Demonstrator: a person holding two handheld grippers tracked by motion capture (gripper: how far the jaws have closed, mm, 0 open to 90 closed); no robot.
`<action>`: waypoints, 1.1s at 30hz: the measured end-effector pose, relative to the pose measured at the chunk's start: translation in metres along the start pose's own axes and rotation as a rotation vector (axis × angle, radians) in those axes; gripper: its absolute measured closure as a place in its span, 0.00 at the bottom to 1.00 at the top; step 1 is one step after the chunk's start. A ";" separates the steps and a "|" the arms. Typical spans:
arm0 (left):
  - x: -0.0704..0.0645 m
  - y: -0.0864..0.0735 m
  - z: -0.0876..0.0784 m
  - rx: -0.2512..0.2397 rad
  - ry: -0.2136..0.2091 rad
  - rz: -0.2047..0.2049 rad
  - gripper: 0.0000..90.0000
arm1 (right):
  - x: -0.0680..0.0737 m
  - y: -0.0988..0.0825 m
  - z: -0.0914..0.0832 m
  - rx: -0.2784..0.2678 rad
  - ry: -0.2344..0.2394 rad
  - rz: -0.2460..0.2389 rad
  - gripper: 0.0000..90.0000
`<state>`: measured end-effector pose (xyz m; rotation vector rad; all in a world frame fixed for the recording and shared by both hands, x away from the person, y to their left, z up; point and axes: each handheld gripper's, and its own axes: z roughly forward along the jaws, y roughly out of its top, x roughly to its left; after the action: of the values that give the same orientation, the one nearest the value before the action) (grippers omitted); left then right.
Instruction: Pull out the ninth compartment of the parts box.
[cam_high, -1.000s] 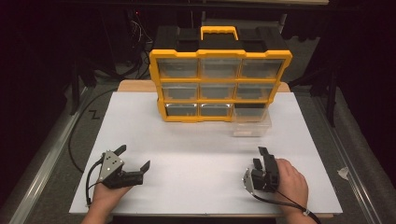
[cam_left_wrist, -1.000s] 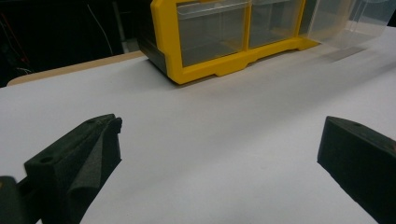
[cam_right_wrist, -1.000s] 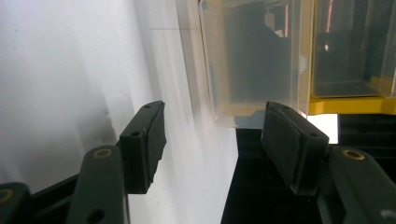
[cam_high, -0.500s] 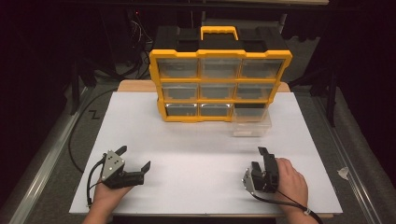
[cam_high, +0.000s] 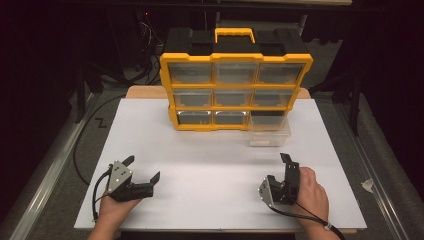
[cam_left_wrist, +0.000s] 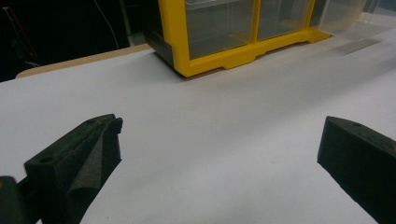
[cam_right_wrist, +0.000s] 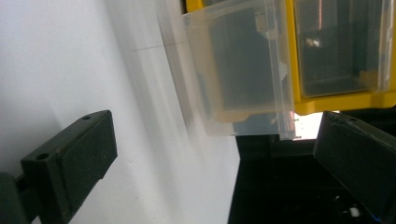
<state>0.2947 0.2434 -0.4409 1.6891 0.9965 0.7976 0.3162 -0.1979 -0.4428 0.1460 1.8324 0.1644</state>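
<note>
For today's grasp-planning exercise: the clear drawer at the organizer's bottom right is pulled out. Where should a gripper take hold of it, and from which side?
Probably the clear drawer by its projecting front, from the person's side of the table. It sticks out of the yellow organizer, so its side walls are exposed. The open right gripper is nearest; its jaws could straddle the front wall or span both side walls.

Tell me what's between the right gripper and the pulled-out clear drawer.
Nothing: just bare white tabletop between right gripper and drawer, in the high view.
</note>
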 end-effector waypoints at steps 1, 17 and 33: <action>0.000 0.000 0.000 0.000 0.006 -0.002 0.00 | 0.001 0.000 0.001 0.001 0.000 0.019 0.01; 0.001 0.001 -0.001 0.016 0.004 -0.020 0.00 | -0.009 -0.013 0.005 0.025 0.157 0.453 0.01; 0.001 0.001 0.000 0.004 0.000 -0.024 0.00 | -0.021 -0.036 0.005 -0.040 0.334 0.996 0.01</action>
<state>0.2952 0.2443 -0.4394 1.6774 1.0171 0.7797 0.3259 -0.2375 -0.4308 1.0499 1.9290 0.9618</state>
